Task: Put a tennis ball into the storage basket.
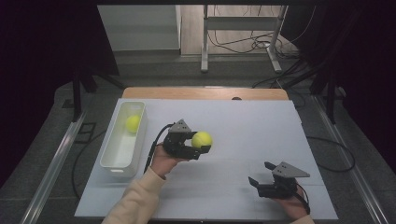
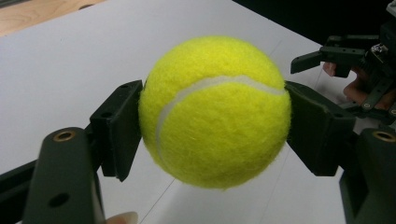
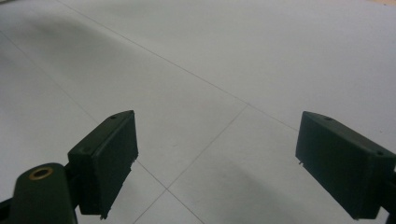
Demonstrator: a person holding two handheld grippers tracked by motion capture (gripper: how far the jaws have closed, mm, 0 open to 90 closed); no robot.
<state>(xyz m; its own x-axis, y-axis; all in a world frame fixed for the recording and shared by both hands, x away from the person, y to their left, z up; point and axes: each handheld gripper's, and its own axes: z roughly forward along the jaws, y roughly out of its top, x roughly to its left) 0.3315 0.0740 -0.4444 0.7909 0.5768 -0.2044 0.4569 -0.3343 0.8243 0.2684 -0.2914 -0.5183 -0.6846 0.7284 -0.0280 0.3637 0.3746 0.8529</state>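
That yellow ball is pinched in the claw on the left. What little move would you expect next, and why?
Probably a short carry toward the white bin. The left gripper grips a tennis ball above the table, and another ball already lies in that bin, so this one likely joins it. The right gripper rests open and empty.

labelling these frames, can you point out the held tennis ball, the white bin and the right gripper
held tennis ball point(image 2: 215, 112): left gripper view, front of its felt
white bin point(image 1: 107, 157): high view, left rim
right gripper point(image 1: 260, 173): high view, midway between its open fingertips
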